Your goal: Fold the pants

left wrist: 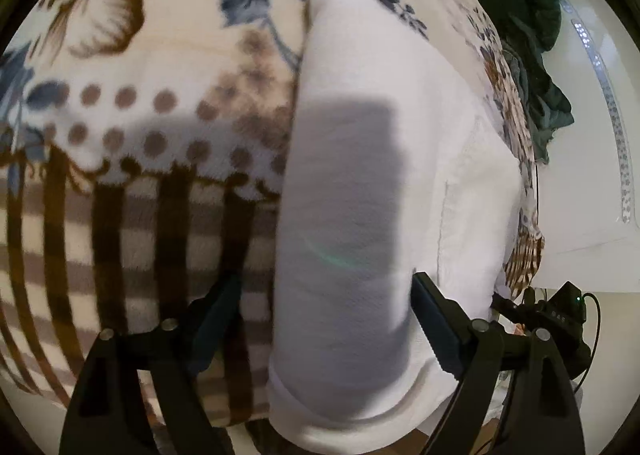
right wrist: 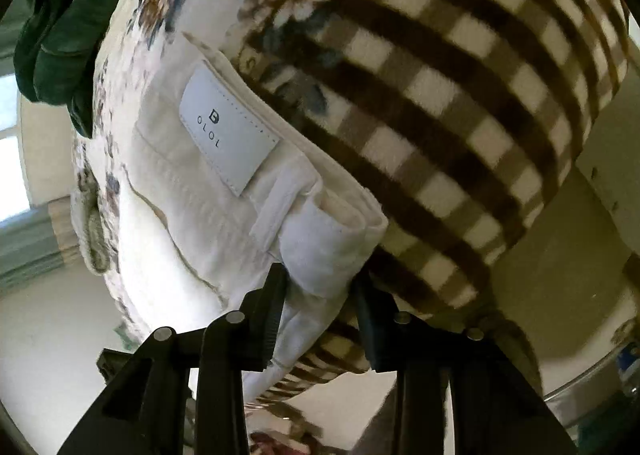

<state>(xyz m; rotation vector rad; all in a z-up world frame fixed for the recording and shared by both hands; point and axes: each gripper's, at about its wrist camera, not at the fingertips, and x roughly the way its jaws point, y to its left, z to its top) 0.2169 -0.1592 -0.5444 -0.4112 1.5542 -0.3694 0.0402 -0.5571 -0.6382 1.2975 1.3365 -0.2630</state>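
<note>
White pants (left wrist: 360,183) lie folded lengthwise on a patterned blanket (left wrist: 160,127). In the left wrist view my left gripper (left wrist: 326,319) is open, its fingers standing either side of the leg near the hem. In the right wrist view the waistband (right wrist: 320,231) with a white leather label (right wrist: 228,135) and a belt loop shows. My right gripper (right wrist: 320,307) has its fingers either side of the waistband corner, with a gap visible; it looks open around the fabric.
The blanket has flowers, dots and brown checks (right wrist: 460,103). A dark green garment (left wrist: 532,15) lies at the far edge, also in the right wrist view (right wrist: 68,35). A white wall or floor (left wrist: 592,175) lies beyond the bed edge.
</note>
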